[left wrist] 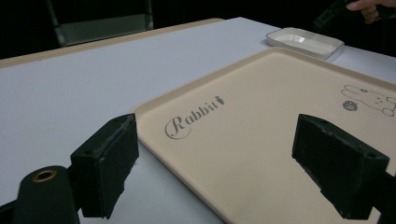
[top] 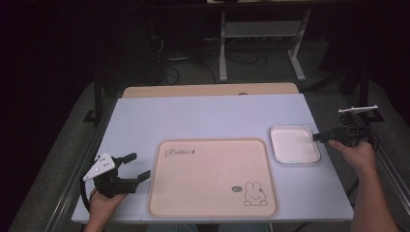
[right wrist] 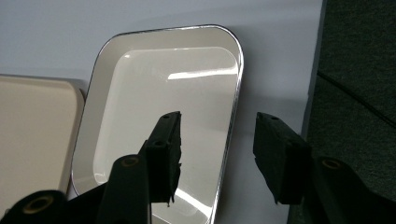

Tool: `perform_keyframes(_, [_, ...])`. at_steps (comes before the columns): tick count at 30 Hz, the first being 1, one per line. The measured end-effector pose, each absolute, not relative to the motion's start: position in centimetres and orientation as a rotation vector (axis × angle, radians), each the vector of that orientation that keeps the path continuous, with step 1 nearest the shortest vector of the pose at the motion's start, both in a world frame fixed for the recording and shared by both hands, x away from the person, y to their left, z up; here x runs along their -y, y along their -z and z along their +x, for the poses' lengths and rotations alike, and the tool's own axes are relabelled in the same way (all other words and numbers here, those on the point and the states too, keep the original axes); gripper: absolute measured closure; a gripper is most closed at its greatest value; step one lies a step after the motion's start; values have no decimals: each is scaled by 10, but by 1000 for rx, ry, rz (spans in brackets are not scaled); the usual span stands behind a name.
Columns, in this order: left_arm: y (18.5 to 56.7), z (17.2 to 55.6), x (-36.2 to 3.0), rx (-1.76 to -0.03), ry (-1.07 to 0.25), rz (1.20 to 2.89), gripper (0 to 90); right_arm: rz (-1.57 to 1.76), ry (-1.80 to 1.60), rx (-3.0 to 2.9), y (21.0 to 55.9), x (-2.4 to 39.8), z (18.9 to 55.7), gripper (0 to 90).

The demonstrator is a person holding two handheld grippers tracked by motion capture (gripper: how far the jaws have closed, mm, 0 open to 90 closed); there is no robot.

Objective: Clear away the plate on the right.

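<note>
A large beige tray point(top: 212, 176) printed with "Rabbit" and a small bunny lies on the white table point(top: 203, 116). To its right sits a small white dish point(top: 294, 143) with a dark rim. My left gripper point(top: 136, 168) is open at the beige tray's left edge, one jaw over the tray point(left wrist: 261, 140) and one over the table. My right gripper point(top: 320, 137) is open, its jaws straddling the dish's right rim point(right wrist: 231, 135). One jaw hangs above the dish point(right wrist: 163, 93), the other above the table strip beside it. Neither gripper holds anything.
A wooden strip point(top: 208, 90) runs along the table's far edge. Metal table legs point(top: 222, 48) and cables stand on the grey floor beyond. The table's right edge point(right wrist: 314, 84) lies close to the dish.
</note>
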State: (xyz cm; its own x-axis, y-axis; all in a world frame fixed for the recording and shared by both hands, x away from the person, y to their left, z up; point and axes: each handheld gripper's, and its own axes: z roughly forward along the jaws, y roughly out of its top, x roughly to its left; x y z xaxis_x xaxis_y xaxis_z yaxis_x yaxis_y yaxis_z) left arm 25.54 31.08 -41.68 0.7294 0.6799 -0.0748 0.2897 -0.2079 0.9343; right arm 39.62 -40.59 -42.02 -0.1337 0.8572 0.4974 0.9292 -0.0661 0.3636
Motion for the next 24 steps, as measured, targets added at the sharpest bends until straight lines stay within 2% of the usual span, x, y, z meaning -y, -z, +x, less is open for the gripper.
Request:
perform_keyframes(13, [417,255,-310,-762,-426,1798,144,-1982,895,2037,426,404,398,641])
perform_keyframes(24, [417,255,-310,-760,-426,1803,144,-2000,856,2018,429,403,400,697])
